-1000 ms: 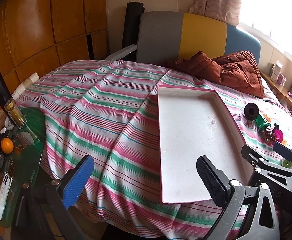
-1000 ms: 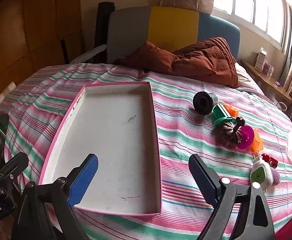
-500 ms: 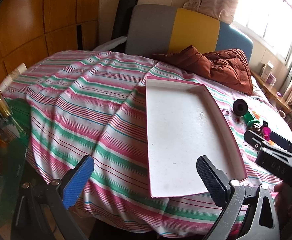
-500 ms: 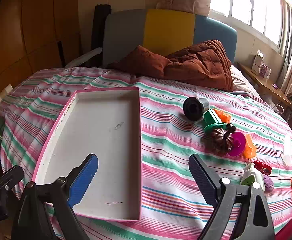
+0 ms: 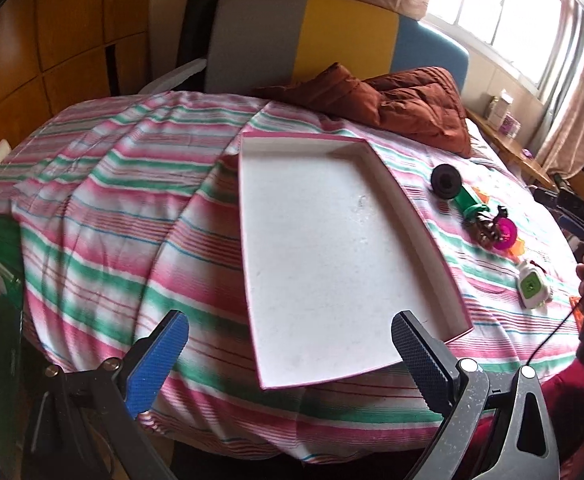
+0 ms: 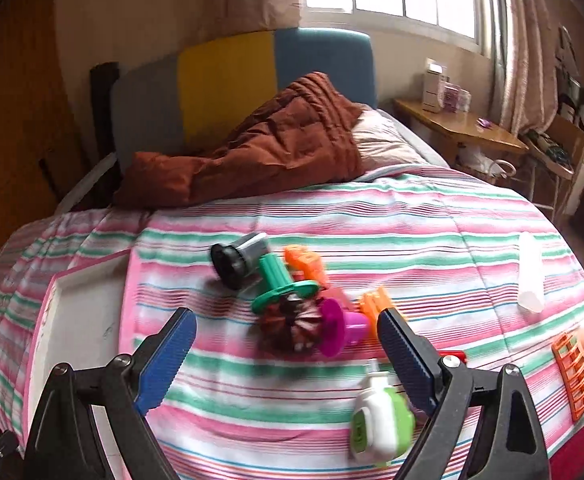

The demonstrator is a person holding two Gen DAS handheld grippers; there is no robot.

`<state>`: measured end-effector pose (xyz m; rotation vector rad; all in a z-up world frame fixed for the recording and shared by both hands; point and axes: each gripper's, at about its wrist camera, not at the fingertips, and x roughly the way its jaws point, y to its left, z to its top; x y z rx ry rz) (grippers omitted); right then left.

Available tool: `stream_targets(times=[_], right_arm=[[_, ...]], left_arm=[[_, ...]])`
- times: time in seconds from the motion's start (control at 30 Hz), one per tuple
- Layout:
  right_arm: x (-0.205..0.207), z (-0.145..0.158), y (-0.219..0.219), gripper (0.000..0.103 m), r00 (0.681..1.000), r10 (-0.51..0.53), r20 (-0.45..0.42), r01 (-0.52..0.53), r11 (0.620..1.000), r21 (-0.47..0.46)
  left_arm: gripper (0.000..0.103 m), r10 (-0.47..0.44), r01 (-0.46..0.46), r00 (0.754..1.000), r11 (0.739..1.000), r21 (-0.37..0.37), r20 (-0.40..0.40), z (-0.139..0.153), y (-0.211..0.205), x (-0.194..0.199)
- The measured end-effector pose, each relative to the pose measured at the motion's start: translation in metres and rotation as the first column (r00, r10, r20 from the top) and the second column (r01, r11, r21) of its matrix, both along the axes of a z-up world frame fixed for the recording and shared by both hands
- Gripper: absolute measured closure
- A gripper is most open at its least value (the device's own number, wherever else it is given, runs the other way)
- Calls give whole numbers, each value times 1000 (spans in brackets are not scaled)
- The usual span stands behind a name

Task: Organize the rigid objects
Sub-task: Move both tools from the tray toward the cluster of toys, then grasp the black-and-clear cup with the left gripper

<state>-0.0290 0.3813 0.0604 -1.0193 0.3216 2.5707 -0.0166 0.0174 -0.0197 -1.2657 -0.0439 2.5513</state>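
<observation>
Left gripper [image 5: 289,356]: ribbed pads, one blue, one black, jaws spread wide, nothing between them, held above the bed's near edge. Just beyond it, shallow rectangular white tray with pink rim [image 5: 424,236] lying flat on striped pink, green and white quilt [image 5: 111,208]; the tray holds nothing.

Right gripper [image 6: 287,344]: same ribbed pads, jaws wide, empty, hovering over the toys. Nearest, a white-and-green blocky plastic piece [image 6: 380,420], somewhat blurred. Past it a clustered heap to the tray's right: brown spiky ball [image 6: 292,326] touching a magenta plastic spool [image 6: 338,330], a green flanged plastic peg [image 6: 279,282], orange plastic bits [image 6: 306,260], then a black-and-grey cylinder [image 6: 237,260] on its side. Orange slatted rack [image 6: 574,372] at right edge. Farthest, a rust-brown puffy quilted jacket [image 6: 267,152] against the grey, yellow and blue headboard [image 6: 227,80].
</observation>
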Motion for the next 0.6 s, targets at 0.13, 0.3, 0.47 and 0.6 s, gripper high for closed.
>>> stream_targets(times=[0.13,0.3,0.47,0.6], right_arm=[[9,-14,51,10,991,-131,5,131,991,-42],[23,-28,86,10,972,-236,4,230,942,-244],[24,-30,89,10,972,-237,2,227,928,-296],[23,-29,86,10,977,-215,-5,204,932,-299]], left_arm=[[1,-52,52,998,999,4,-24,10,16,-8],[1,-132,131,990,991,-24,-39,20,49,-26],[1,-223,221,974,974,-59,-31,26,91,-50],[1,-300,296,954,950,-96,-27,27,129,-73]])
